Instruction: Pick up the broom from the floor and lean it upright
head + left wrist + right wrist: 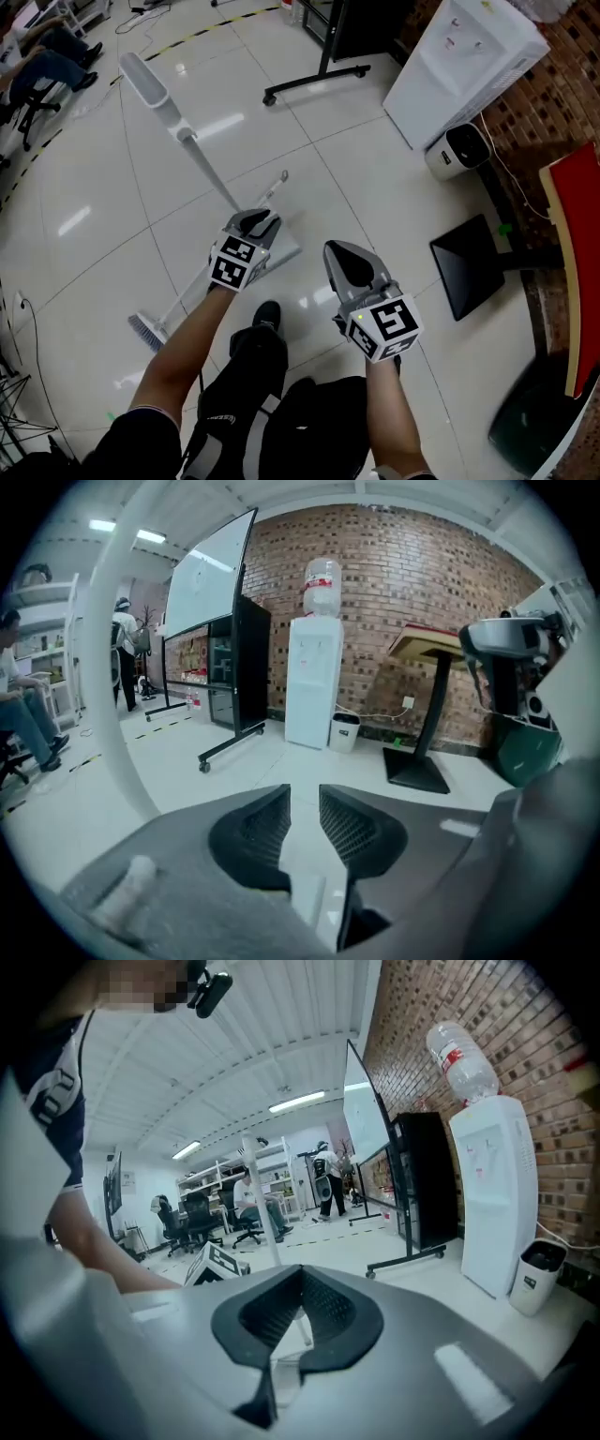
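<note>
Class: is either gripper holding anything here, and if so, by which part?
Nothing is held. The left gripper has its jaws apart, the right gripper together, both empty. The broom lies on the floor.

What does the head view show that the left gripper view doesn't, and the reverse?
Head view only: the broom, its bristle end lying on the floor, and the person's legs.
Left gripper view only: the bottle atop the water dispenser, the whiteboard, a standing person, and the left hand-held gripper with jaws apart and nothing between them.
Both: the water dispenser, small white bin, black stand base and right hand-held gripper.
</note>
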The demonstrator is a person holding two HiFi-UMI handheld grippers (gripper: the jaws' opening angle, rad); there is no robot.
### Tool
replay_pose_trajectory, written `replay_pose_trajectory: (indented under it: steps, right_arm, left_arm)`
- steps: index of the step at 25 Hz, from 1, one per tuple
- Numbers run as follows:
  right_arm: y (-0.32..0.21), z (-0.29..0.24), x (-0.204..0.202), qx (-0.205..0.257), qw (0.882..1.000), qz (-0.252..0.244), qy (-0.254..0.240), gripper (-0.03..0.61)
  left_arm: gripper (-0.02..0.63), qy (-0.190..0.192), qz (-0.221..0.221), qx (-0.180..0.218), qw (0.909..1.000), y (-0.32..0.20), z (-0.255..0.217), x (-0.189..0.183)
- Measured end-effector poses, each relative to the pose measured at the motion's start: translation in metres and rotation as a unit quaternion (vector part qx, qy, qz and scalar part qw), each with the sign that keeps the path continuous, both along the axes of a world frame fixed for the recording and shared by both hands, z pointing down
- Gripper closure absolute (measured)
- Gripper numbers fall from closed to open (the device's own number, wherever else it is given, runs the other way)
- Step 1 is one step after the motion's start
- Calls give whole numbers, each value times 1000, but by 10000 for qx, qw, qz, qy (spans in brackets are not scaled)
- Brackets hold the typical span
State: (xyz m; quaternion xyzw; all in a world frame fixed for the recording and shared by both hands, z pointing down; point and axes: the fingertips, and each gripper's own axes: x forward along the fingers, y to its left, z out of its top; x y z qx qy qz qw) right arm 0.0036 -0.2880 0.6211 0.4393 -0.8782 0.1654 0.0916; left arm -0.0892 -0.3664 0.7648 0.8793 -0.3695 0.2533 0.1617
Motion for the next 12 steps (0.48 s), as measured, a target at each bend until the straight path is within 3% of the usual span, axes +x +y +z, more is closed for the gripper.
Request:
replay_pose_trajectory:
  steps: [6,12]
  right_arm:
    - [-37,124,7,-83,9999,-23,105,572]
    - [-81,185,19,66,9994,309,-110,572]
  left_arm:
    - [454,-454,-279,217,9983,-62,132,-4]
    - [421,-886,-349,149,9953,-113,219,-7]
